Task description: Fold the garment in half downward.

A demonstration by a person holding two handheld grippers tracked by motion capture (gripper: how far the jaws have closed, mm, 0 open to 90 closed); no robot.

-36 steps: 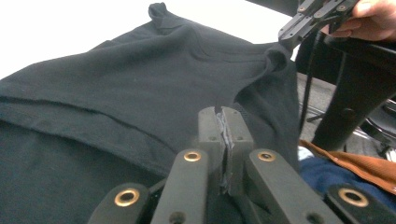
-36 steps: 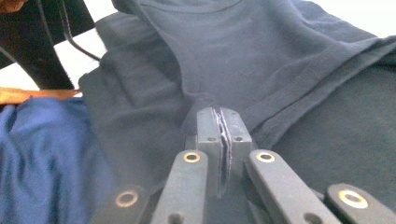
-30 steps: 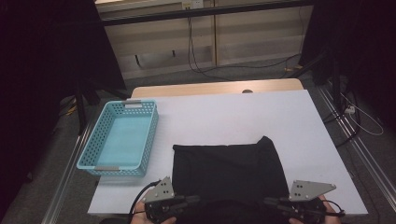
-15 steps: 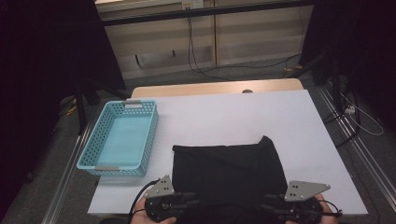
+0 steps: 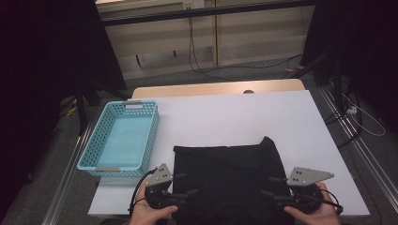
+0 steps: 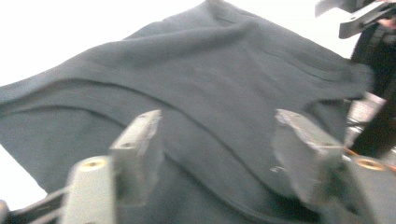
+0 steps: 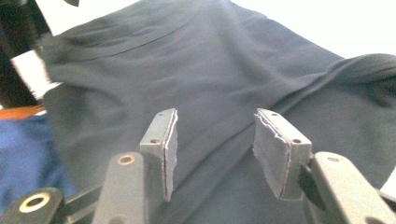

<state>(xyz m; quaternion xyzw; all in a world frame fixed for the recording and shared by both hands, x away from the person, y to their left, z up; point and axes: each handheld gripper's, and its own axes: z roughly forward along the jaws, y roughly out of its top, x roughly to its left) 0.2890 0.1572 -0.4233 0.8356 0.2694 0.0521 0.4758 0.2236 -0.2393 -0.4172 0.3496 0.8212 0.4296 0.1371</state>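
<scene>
A black cloth [image 5: 228,178] is lying spread on the white table [image 5: 234,117], at the near edge, right of the blue basket [image 5: 123,138]. The left gripper [image 5: 187,185] and right gripper [image 5: 271,186] are being held over its near corners, both with jaws wide apart and nothing between them. The step in hand is judged to be the approach for a grasp; next, each gripper is probably being required to lower onto a hem and close.

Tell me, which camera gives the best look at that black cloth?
The high view: the whole black cloth lies flat beside the blue basket. Both gripper views show close folds behind open tongs.
</scene>
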